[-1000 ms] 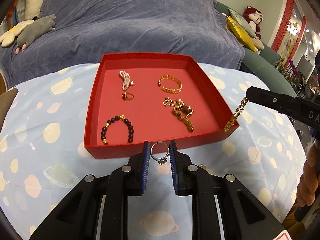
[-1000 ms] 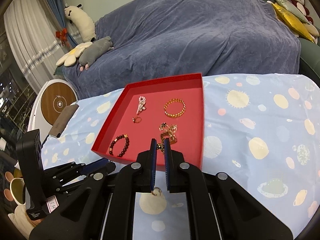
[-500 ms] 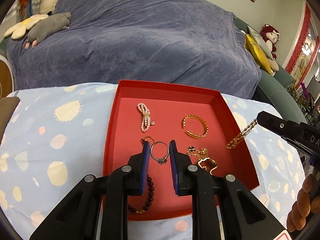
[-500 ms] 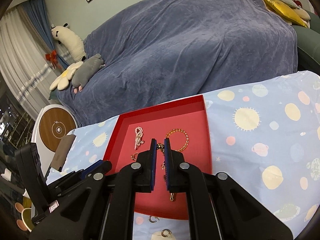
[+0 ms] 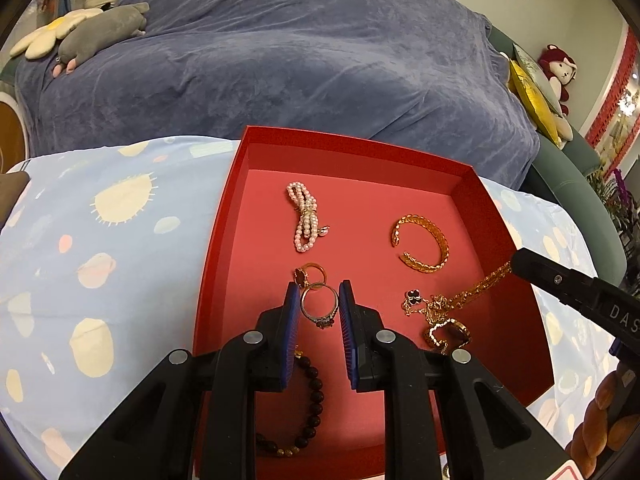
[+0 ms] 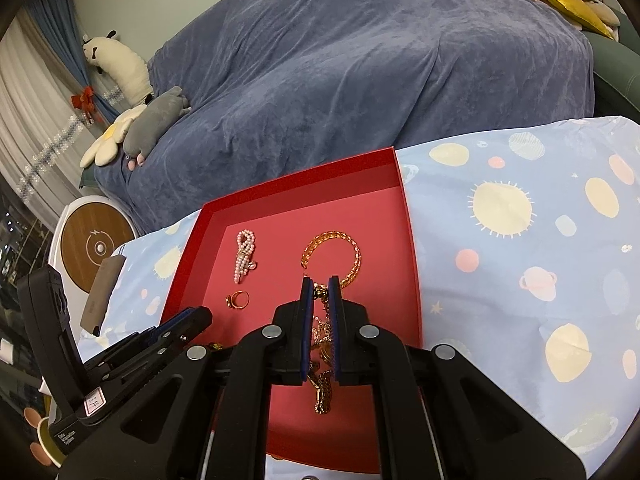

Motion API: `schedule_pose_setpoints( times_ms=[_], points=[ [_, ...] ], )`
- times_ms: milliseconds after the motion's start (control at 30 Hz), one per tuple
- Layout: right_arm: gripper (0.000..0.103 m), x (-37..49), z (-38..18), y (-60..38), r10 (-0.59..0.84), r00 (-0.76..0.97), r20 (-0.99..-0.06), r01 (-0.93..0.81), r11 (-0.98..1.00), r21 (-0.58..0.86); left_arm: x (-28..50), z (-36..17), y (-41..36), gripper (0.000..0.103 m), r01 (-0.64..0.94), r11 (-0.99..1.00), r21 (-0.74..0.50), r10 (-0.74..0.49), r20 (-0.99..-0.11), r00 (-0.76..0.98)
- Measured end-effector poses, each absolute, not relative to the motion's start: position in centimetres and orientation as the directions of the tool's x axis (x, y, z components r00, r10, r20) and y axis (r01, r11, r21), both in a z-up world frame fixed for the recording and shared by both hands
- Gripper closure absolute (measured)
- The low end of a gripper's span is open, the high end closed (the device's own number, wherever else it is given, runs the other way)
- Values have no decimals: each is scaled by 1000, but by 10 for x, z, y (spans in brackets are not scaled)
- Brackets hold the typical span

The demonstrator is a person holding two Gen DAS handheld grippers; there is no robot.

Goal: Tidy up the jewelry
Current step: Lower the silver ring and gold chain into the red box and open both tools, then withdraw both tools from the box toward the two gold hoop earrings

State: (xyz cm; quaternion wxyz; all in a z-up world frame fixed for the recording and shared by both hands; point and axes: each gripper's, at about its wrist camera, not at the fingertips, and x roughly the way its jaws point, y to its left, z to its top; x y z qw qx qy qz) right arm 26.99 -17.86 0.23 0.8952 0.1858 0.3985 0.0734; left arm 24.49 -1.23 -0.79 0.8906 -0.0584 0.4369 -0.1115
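The right gripper [image 5: 514, 266] shows the white letters "DAS" on its black arm and is clamped on a gold chain [image 5: 476, 288] trailing into the red tray [image 5: 504, 216]. The left gripper [image 5: 320, 304] pinches a silver ring [image 5: 319, 302] with a small stone, above the tray's near left part, near a gold ring [image 5: 310, 274].

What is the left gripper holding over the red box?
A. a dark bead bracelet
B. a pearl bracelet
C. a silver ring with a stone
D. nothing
C: in the left wrist view the left gripper has its blue pads closed on a silver ring with a stone above the red box, while the pearl bracelet and dark bead bracelet lie on the box floor.
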Motion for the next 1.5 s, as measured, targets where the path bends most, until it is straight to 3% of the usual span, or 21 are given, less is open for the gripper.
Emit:
schedule_pose_setpoints(
  times_ms=[233,367,667,733,1000,1100,1500],
  points=[
    [91,266,3,-175,268,672,-690,11,929,371,245,-8,-15,84,133,975,-177,-221,-771,597],
    [91,261,9,-175,269,678,-684,0,931,365,241,-6,-18,75,138,978,-158,-210,-771,601],
    [90,235,26,-175,274,689,-672,-50,942,333,223,11,-23,70,160,979,-123,-197,-752,629],
    [78,225,28,-177,275,692,-668,-60,943,327,216,14,-22,66,164,980,-117,-195,-747,635],
    [74,178,9,-173,320,622,-714,-121,941,316,181,18,-16,50,176,981,-87,-182,-736,652],
    [66,166,-4,-157,337,577,-744,-166,940,297,171,16,-13,49,179,980,-93,-188,-741,644],
    [66,147,-37,-130,323,516,-794,-229,945,235,137,-1,-11,49,219,974,-60,-183,-777,603]
  ],
)
